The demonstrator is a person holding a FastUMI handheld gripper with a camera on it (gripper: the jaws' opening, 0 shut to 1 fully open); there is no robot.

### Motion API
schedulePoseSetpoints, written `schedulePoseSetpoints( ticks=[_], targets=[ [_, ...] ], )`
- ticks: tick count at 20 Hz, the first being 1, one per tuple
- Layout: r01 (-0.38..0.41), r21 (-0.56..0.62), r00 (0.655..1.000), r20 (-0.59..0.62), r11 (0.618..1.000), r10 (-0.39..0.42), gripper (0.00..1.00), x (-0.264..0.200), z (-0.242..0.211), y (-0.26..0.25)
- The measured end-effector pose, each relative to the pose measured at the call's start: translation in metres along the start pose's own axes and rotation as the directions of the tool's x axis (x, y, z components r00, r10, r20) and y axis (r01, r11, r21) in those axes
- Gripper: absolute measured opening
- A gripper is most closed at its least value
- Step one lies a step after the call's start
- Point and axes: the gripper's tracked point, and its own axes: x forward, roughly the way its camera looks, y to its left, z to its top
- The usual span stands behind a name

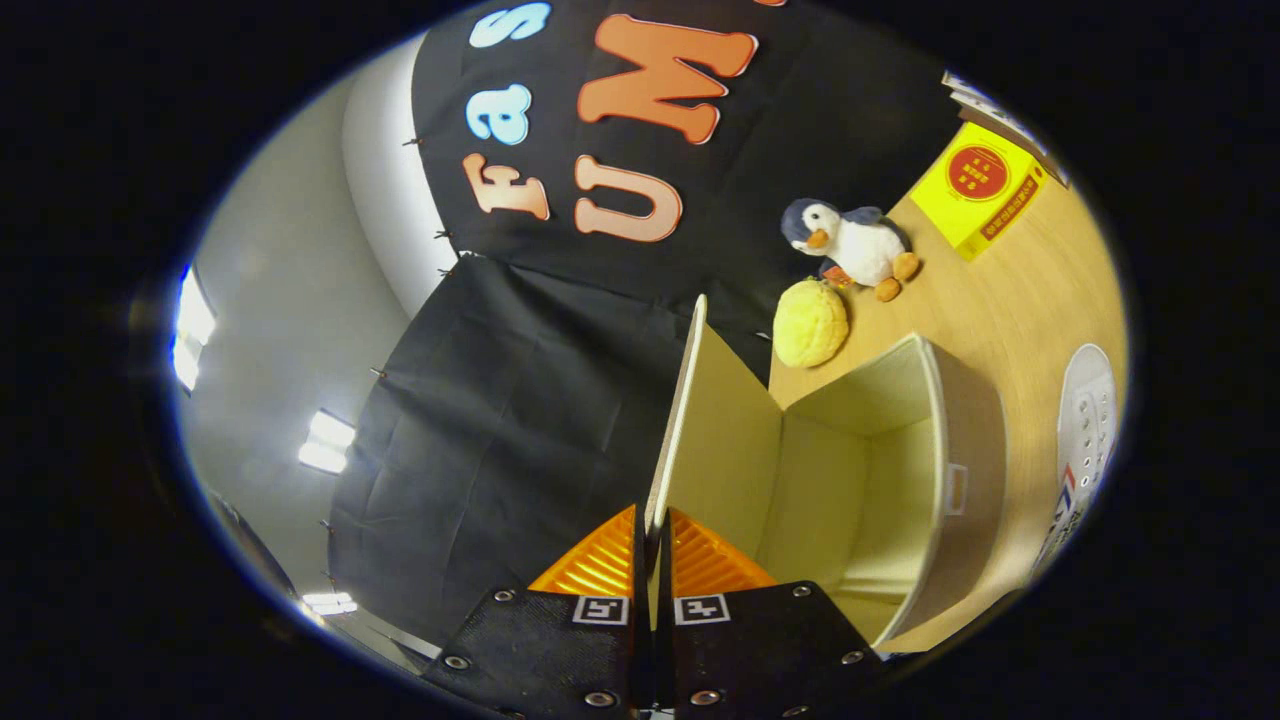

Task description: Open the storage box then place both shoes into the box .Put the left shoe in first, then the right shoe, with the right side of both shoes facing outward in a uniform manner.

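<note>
My gripper (pixel 652 540) is shut on the edge of the storage box's lid (pixel 700 420), a thin cream panel that stands raised on edge between my fingers. Beyond the lid the cream storage box (pixel 930 470) lies open, and its inside holds nothing that I can see. It has a small handle on its outer wall. A white shoe (pixel 1085 440) with lace holes and red-and-blue marks lies on the wooden table past the box's far wall. The view is rolled, so the table runs up the side.
On the wooden table (pixel 1000 300) behind the box sit a yellow bumpy ball (pixel 810 322) and a plush penguin (pixel 850 245). A yellow carton (pixel 975 190) lies farther off. Black cloth backs the booth, with ceiling lights beyond it.
</note>
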Motion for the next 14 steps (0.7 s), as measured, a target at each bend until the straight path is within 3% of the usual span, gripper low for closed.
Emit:
schedulePoseSetpoints(
  ticks=[8, 9, 13, 14],
  targets=[
    [0.069, -0.128, 0.996, -0.042, 0.989, -0.075, 0.09, 0.087, -0.068, 0.039],
    [0.087, -0.154, 0.994, -0.053, 0.984, -0.096, 0.19, 0.091, -0.077, 0.038],
    [0.217, -0.264, 0.974, -0.009, 0.940, -0.227, 0.96, 0.092, -0.088, 0.014],
    [0.248, -0.280, 0.967, 0.012, 0.928, -0.255, 0.97, 0.087, -0.084, 0.007]
  ],
)
